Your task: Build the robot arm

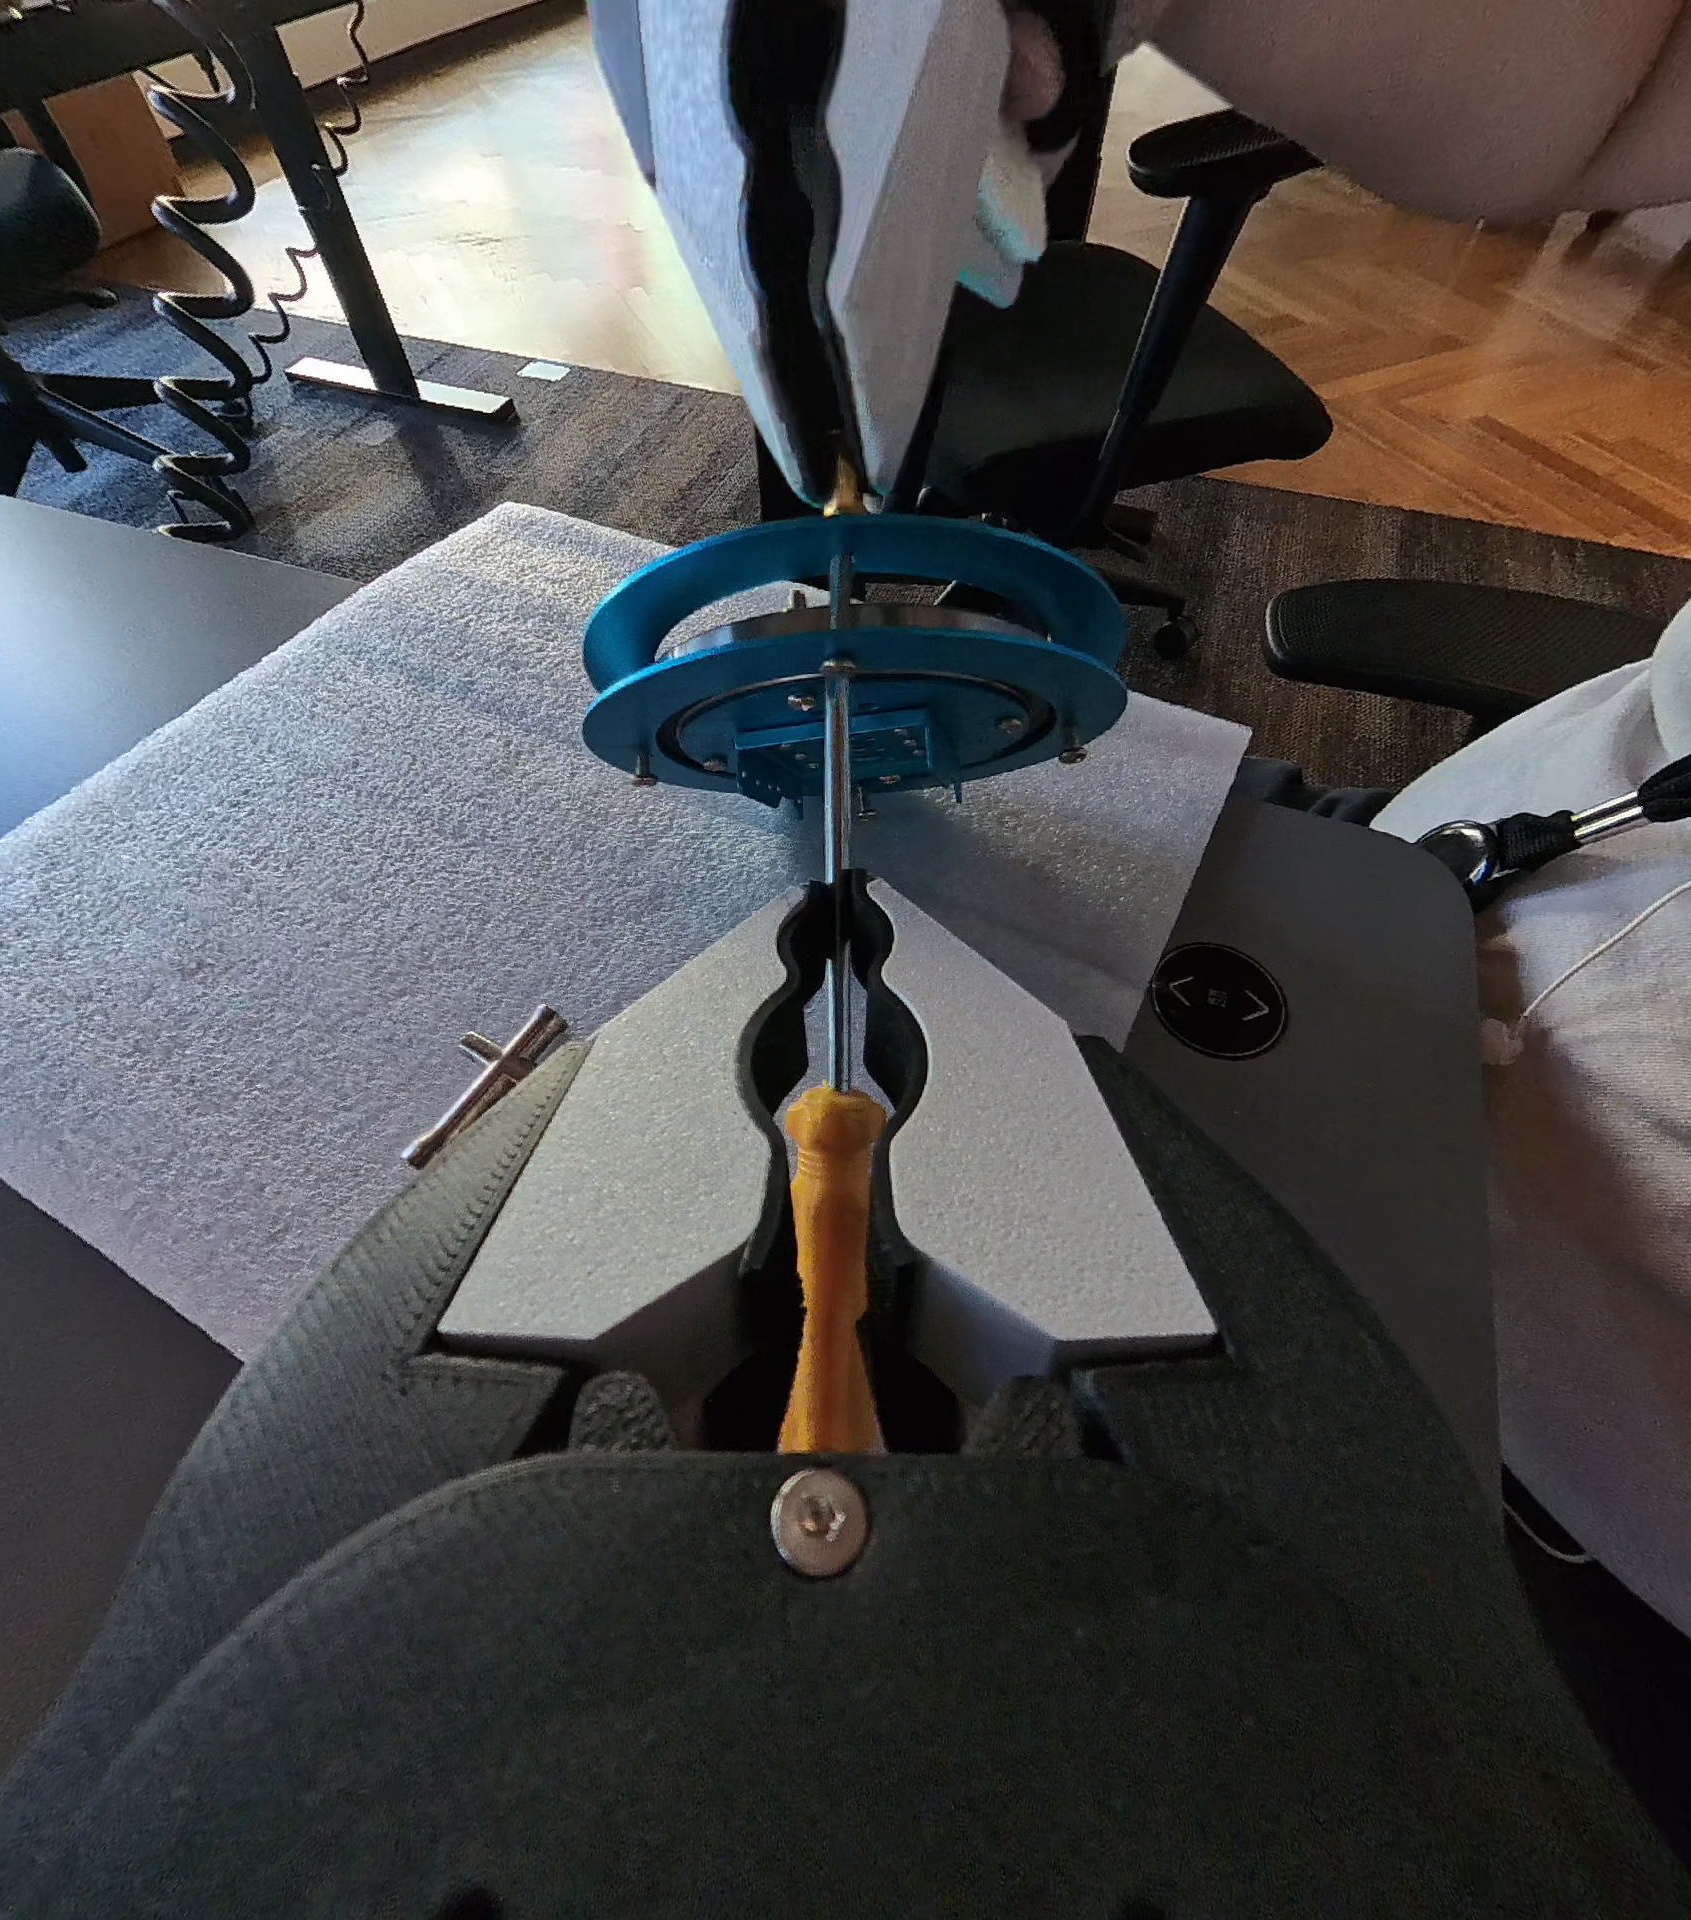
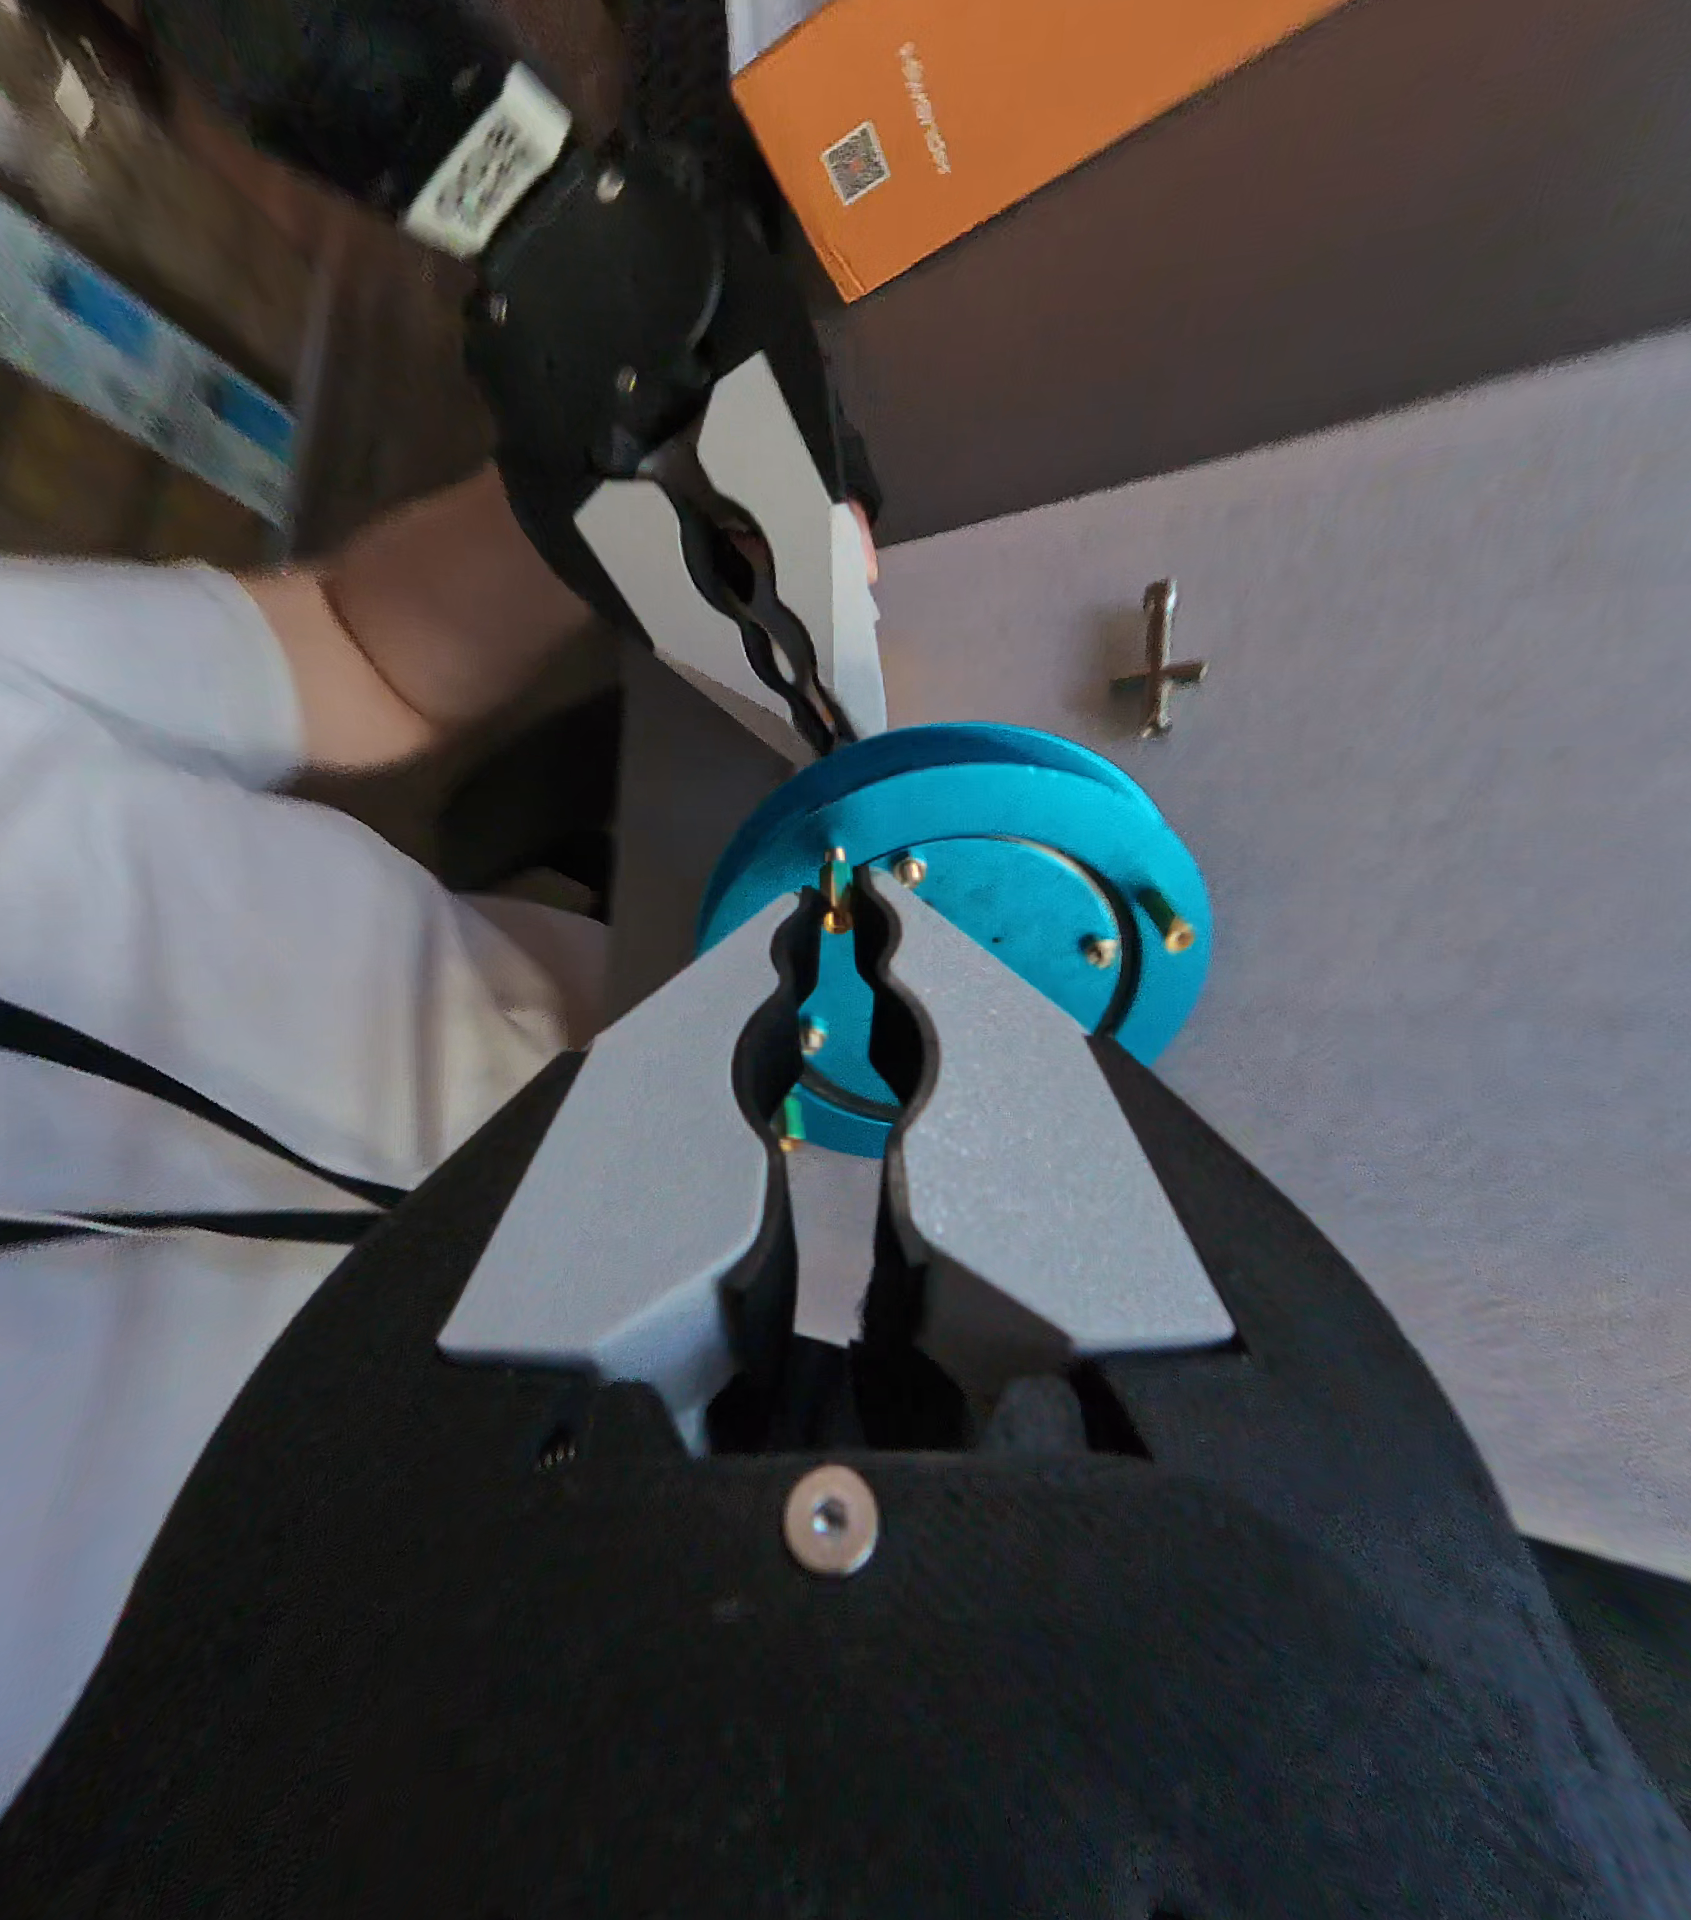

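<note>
My left gripper [image 1: 841, 888] is shut on an orange-handled screwdriver [image 1: 830, 1226]. Its thin steel shaft runs forward into a screw on the near face of a blue two-disc metal assembly [image 1: 633, 717], held on edge above a grey foam sheet [image 1: 301, 852]. My right gripper [image 2: 846, 894] pinches a small brass standoff [image 2: 834, 883] on the far face of the blue assembly [image 2: 1028, 821]. It also shows in the left wrist view [image 1: 846, 468], coming down from above. The left gripper shows farther off in the right wrist view [image 2: 836, 727], behind the discs.
A cross-shaped metal wrench [image 1: 488, 1081] lies on the foam to the left and also shows in the right wrist view [image 2: 1158, 665]. An orange box [image 2: 976, 125] sits on the dark table [image 1: 1340, 1039]. A person in a white shirt [image 1: 1651, 1143] and office chairs [image 1: 1132, 343] are close by. Across from one pair of fingers to the other is roughly 7 cm.
</note>
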Action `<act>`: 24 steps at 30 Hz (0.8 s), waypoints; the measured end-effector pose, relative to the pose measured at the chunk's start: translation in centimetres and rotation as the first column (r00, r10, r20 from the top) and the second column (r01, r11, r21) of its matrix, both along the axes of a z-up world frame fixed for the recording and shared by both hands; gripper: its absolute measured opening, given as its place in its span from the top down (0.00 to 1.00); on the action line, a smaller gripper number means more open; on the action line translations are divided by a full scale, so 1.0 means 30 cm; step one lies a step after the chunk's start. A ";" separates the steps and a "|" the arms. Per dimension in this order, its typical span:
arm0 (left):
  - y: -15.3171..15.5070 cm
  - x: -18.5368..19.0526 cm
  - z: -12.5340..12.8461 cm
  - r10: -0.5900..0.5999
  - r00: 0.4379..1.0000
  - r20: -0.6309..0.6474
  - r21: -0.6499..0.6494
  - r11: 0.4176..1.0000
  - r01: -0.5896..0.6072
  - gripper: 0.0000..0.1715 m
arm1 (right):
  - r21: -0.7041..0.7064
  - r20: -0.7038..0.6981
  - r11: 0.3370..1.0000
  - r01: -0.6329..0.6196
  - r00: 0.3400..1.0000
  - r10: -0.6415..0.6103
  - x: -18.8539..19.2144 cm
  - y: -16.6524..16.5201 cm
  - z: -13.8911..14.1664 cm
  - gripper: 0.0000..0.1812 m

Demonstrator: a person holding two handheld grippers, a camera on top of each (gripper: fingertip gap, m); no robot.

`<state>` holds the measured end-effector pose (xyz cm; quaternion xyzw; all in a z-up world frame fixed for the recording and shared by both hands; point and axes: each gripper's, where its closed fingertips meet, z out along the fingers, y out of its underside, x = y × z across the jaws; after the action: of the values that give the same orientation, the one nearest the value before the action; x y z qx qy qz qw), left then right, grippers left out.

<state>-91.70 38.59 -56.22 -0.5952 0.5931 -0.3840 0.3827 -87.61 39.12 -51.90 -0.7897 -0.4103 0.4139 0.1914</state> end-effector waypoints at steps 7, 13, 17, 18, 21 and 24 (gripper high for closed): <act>-0.006 0.002 0.000 -0.008 1.000 0.001 0.001 1.000 0.008 0.99 | 0.527 0.162 0.809 -0.262 0.965 0.207 -0.001 -0.017 0.008 0.90; -0.005 0.001 -0.001 -0.004 1.000 0.002 -0.001 1.000 0.004 0.99 | 0.760 0.629 0.246 -0.601 0.776 -0.044 0.001 0.009 0.005 0.86; -0.005 0.002 0.000 -0.003 1.000 0.001 -0.001 1.000 0.003 0.99 | 0.683 0.720 0.094 -0.725 0.645 -0.255 0.001 0.032 -0.001 0.91; -0.005 0.002 -0.001 -0.003 1.000 0.000 0.000 1.000 0.003 0.99 | 0.662 0.736 0.084 -0.745 0.624 -0.262 -0.003 0.024 -0.011 0.93; -0.005 0.002 0.000 -0.001 1.000 0.001 0.000 1.000 0.001 0.99 | 0.638 0.742 0.068 -0.767 0.588 -0.322 -0.007 0.029 -0.013 0.97; -0.005 0.003 -0.001 -0.002 1.000 -0.002 0.004 1.000 0.002 0.99 | 0.644 0.740 0.118 -0.756 0.577 -0.344 -0.008 0.031 -0.011 0.97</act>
<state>-91.61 38.44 -56.24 -0.5941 0.5949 -0.3826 0.3830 -87.85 40.06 -52.22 -0.4693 -0.7320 -0.3158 0.3798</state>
